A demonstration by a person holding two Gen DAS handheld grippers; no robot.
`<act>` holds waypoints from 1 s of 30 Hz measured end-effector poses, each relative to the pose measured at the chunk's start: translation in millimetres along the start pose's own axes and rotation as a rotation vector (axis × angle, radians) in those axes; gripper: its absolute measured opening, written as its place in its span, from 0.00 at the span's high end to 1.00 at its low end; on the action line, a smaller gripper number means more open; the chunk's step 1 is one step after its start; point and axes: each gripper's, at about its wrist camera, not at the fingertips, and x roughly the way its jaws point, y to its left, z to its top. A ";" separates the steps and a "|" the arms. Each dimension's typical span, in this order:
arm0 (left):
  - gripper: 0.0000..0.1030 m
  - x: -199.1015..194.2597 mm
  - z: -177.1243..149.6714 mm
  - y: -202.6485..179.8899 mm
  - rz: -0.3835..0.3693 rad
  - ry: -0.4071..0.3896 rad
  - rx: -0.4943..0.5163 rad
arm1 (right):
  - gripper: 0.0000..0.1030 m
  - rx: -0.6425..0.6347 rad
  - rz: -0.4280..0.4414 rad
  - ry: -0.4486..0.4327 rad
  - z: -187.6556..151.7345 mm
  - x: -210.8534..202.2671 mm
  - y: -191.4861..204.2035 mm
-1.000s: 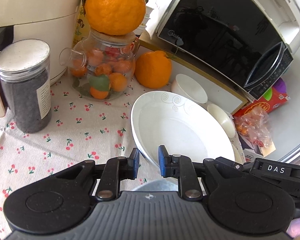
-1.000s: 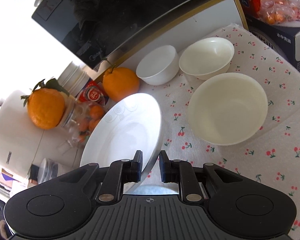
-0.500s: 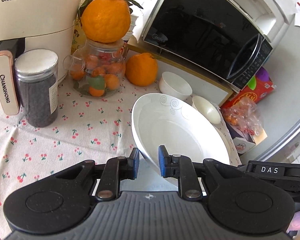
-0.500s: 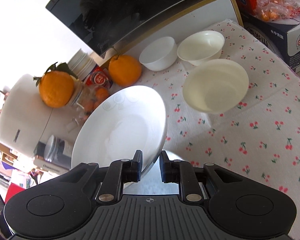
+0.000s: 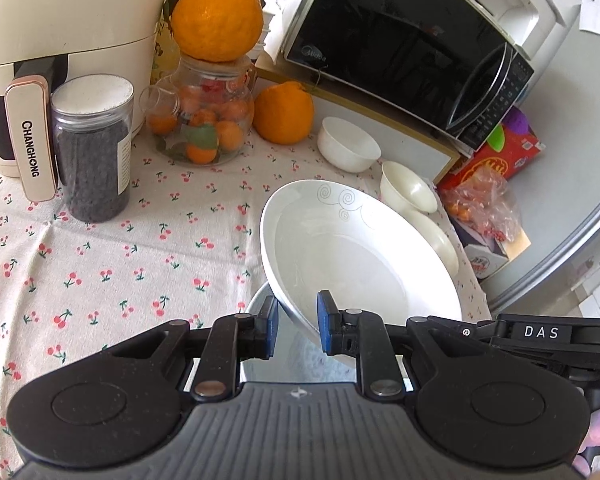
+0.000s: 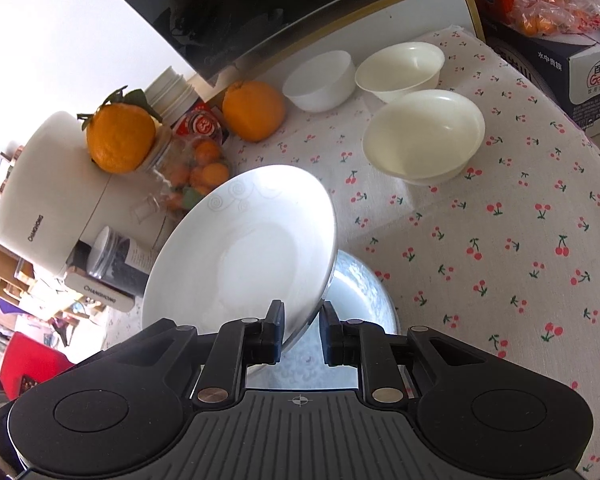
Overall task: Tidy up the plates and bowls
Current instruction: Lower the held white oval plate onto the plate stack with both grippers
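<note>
Deep white plate (image 5: 352, 256) held off the cloth, tilted, swirl-marked rim pointing away toward the microwave (image 5: 400, 44). Both claws clamp it at the near rim: left gripper (image 5: 298, 326) has its blue pads either side of the rim, and right gripper (image 6: 300, 330) does the same from the opposite edge. Each is closed on the plate, not hanging loose.

Landmark: the pale patterned plate (image 6: 360, 292) lying flat on the cherry-print tablecloth (image 5: 100, 272). The held plate sits directly above it, low edge over its near side, high edge leaning off toward the fruit jar (image 5: 204, 120). Cannot tell whether the two plates touch.

Beyond the flat plate, toward the microwave: large cream bowl (image 6: 424, 136), then a smaller cream bowl (image 6: 400, 70) and a white bowl (image 6: 320, 80) side by side, just beside a loose orange (image 6: 254, 110).

Judgement: this looks like stacking plate on plate. The move turns on levelling: the raised far rim has to come down so the held plate lies centred over the flat one. Neither hand is nearer; both share the near rim.
</note>
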 end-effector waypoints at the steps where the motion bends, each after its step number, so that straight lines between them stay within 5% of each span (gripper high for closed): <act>1: 0.82 -0.4 -1.1 0.0 0.001 0.004 0.004 | 0.82 -0.003 -0.004 0.005 -1.7 0.0 0.3; 30: 0.82 11.0 -25.3 -5.3 0.062 0.132 0.095 | 0.81 -0.085 -0.115 0.104 -28.1 4.7 3.8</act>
